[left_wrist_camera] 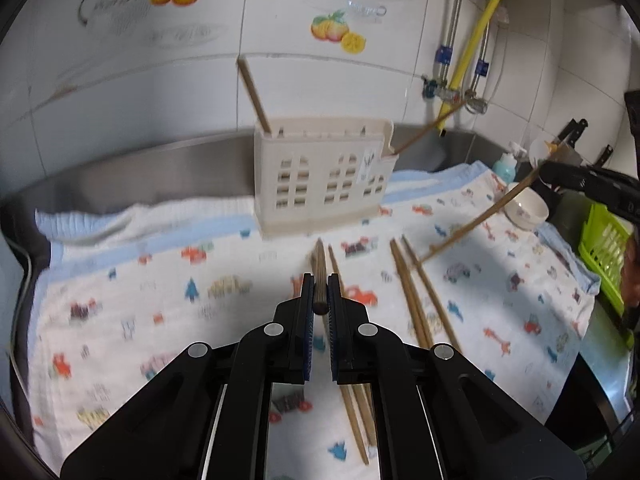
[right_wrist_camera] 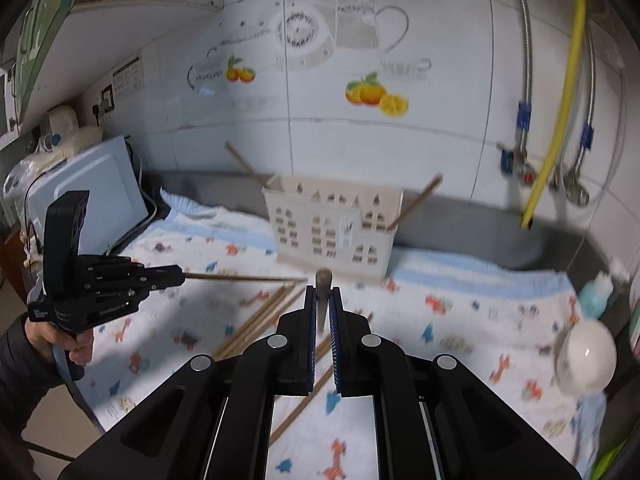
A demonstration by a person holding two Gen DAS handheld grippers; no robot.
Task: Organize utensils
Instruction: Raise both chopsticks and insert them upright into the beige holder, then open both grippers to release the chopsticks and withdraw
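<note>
A cream house-shaped utensil holder [left_wrist_camera: 324, 176] [right_wrist_camera: 334, 226] stands on the patterned cloth, with one chopstick [left_wrist_camera: 253, 94] leaning out at its left end and another [left_wrist_camera: 428, 130] at its right end. My left gripper [left_wrist_camera: 320, 280] is shut on a brown chopstick [left_wrist_camera: 320, 268] that points toward the holder; it also shows in the right wrist view [right_wrist_camera: 180, 276]. My right gripper [right_wrist_camera: 323, 292] is shut on another chopstick [right_wrist_camera: 323, 280], seen in the left wrist view as a long stick [left_wrist_camera: 480, 220] above the cloth. Several loose chopsticks [left_wrist_camera: 416, 300] [right_wrist_camera: 260, 316] lie on the cloth.
A white bowl [left_wrist_camera: 526, 208] [right_wrist_camera: 586, 356] sits at the cloth's right edge, beside a teal bottle [left_wrist_camera: 505, 166]. A green basket [left_wrist_camera: 604, 248] is at the far right. A yellow hose [right_wrist_camera: 560, 100] and metal pipes hang on the tiled wall. A pale blue board [right_wrist_camera: 88, 196] leans at left.
</note>
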